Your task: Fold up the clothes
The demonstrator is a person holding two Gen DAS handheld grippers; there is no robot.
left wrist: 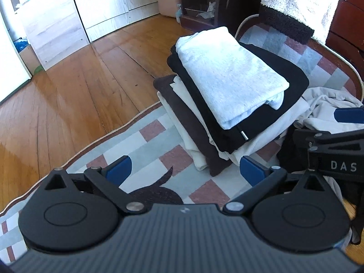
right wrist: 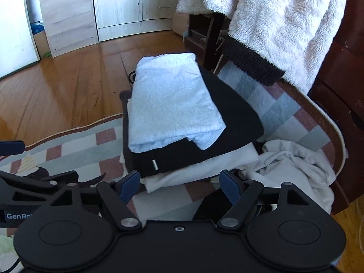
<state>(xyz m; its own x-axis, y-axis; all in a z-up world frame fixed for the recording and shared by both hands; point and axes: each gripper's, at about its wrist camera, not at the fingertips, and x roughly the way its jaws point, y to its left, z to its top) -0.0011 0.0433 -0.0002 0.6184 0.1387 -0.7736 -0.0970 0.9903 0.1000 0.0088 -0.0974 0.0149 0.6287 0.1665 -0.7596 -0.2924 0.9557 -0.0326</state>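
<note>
A stack of folded clothes stands on the patterned rug (left wrist: pixel 145 150). A pale blue-white folded garment (left wrist: pixel 229 72) (right wrist: pixel 170 104) lies on top. Under it are a black garment (left wrist: pixel 286 77) (right wrist: pixel 234 118), a white one (right wrist: pixel 204 170) and a brown one (left wrist: pixel 188 122). A crumpled white garment (right wrist: pixel 295 168) (left wrist: pixel 327 104) lies loose to the right of the stack. My left gripper (left wrist: pixel 185 170) is open just short of the stack's near corner, with nothing between its blue pads. My right gripper (right wrist: pixel 179 185) is open at the stack's near edge, and it holds nothing.
Wooden floor (left wrist: pixel 75 91) spreads to the left of the rug. A fluffy white robe with black trim (right wrist: pixel 284 22) hangs over the far right. Dark wooden furniture (right wrist: pixel 341 86) stands at the right, and light cabinets (right wrist: pixel 122 6) and a pink bag (left wrist: pixel 169 1) at the back.
</note>
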